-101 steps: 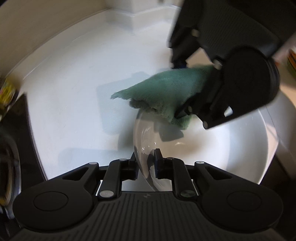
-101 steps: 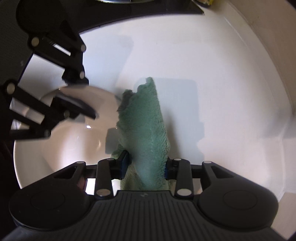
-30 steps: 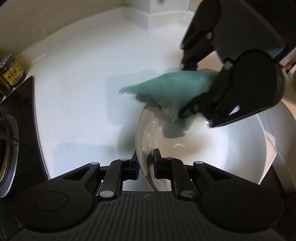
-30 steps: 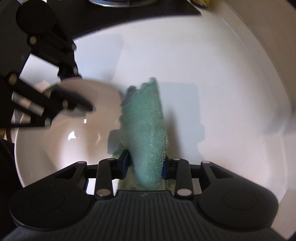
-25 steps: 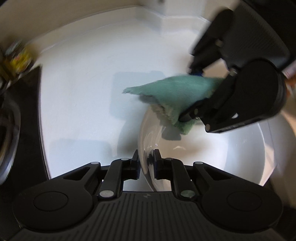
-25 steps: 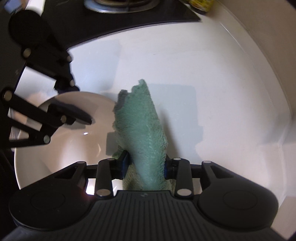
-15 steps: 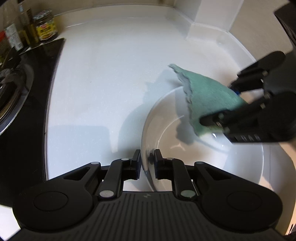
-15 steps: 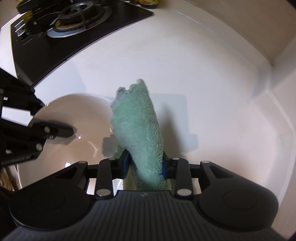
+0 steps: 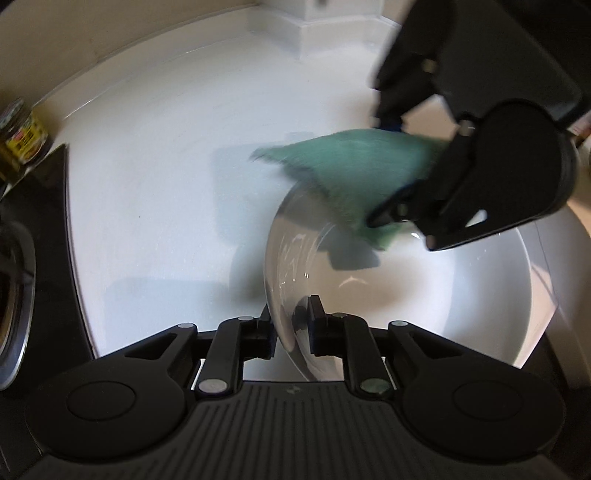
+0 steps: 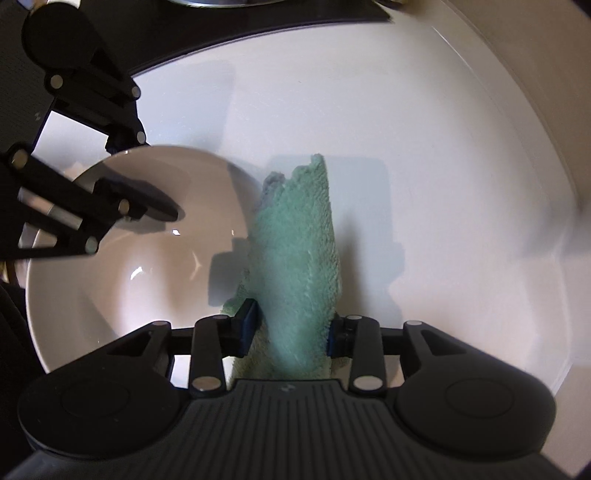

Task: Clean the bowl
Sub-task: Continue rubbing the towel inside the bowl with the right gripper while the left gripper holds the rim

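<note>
A white bowl (image 9: pixel 424 295) is held tilted above the white counter. My left gripper (image 9: pixel 291 325) is shut on its near rim; it also shows in the right wrist view (image 10: pixel 147 181) clamping the bowl (image 10: pixel 122 280). My right gripper (image 10: pixel 291 328) is shut on a green cloth (image 10: pixel 299 258). In the left wrist view the right gripper (image 9: pixel 384 173) holds the cloth (image 9: pixel 354 177) over the bowl's far rim, its lower corner hanging inside.
White countertop (image 9: pixel 166 184) with a raised back edge. A black hob (image 9: pixel 33 258) with a burner lies at the left, and its edge shows in the right wrist view (image 10: pixel 258 26). A yellow-labelled jar (image 9: pixel 18 140) stands by the hob.
The right gripper and cloth swung back from the bowl's right side to its far rim. The left gripper keeps its grip on the rim; both views turned back toward the counter.
</note>
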The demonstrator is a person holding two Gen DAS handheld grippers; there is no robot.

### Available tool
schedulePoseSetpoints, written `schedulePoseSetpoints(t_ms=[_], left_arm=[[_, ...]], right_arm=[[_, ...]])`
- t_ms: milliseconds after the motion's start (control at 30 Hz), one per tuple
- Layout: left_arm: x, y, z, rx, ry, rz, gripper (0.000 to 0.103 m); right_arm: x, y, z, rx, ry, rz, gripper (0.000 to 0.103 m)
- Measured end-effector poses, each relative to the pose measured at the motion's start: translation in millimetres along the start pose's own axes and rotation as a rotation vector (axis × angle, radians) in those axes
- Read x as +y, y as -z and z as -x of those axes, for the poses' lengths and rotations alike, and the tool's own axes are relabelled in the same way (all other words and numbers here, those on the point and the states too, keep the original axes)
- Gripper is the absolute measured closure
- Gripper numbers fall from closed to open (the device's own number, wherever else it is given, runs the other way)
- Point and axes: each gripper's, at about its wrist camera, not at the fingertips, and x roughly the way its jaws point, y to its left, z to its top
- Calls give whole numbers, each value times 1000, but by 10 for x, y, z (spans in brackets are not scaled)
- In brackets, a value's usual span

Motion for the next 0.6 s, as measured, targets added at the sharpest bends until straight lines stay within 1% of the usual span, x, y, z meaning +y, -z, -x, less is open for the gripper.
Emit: schedulePoseSetpoints(t_ms=[33,67,100,200,233,333,433,500,533,600], left_arm=[[14,2,3,0,1,7,86],[29,6,6,-1,1,18,86],[50,18,10,-3,2,50,86],[117,62,24,-9,4,159,85],[124,83,39,-10,-3,191,84],[136,153,89,-15,-33,284,82],[134,207,138,-27,-59,358,82],[99,170,137,-40,-69,360,85],[85,147,137,-42,-72,334,88],[69,132,154,-41,-77,282,88]], right_arm=[[8,-19,9,-6,5,18,70],[4,-22,17,-11,6,17,70],[-15,-17,31,-18,8,-2,69],[-85,123,76,-55,-6,-117,70],[-80,116,47,-68,-16,-163,71],[-169,301,99,-107,-34,-296,72],[-204,448,148,-137,-14,-400,74],[-221,530,175,-150,11,-459,75],[-210,569,189,-150,19,-464,75],[-238,622,204,-143,22,-457,76]])
